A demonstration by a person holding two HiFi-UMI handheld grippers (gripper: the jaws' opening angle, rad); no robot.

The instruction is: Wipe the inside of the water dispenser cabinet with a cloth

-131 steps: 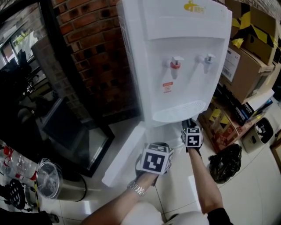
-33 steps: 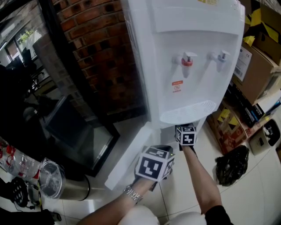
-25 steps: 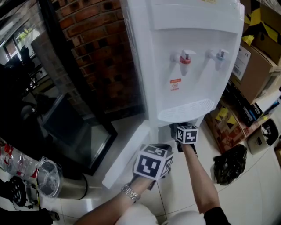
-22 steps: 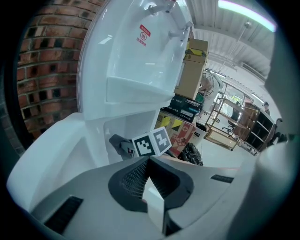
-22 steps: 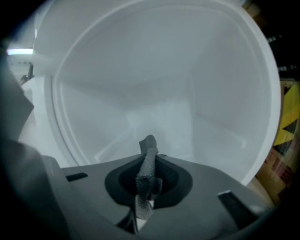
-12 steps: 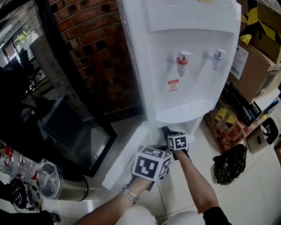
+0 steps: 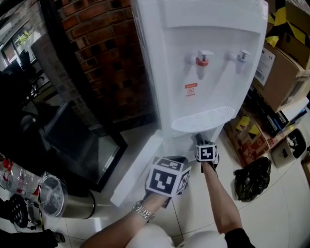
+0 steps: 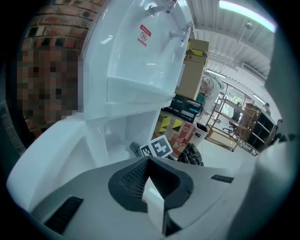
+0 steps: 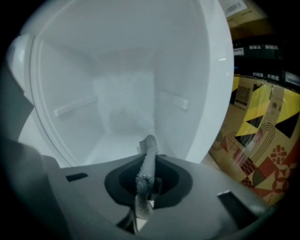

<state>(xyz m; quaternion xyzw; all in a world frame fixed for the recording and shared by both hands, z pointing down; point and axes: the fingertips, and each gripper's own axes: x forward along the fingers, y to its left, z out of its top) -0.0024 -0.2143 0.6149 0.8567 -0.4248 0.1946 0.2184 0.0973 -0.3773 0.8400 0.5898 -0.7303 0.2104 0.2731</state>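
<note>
Your right arm stretched down and forward, its claw (image 9: 149, 161) clenched on the cloth (image 9: 146, 180) at the cabinet (image 9: 122, 93) mouth. Your left claw (image 8: 151, 187) hung clenched, nothing held, beside the open door (image 7: 133, 172).

No word can be read with certainty. The water dispenser (image 7: 213, 29) carries a small red and white sticker (image 7: 191, 90) under its red tap (image 7: 202, 60). In the left gripper view the sticker shows a red prohibition circle, but its print is too small. The white label (image 7: 264, 65) on a cardboard box (image 7: 278, 80) and a barcode label (image 9: 233, 7) are also illegible.
</note>
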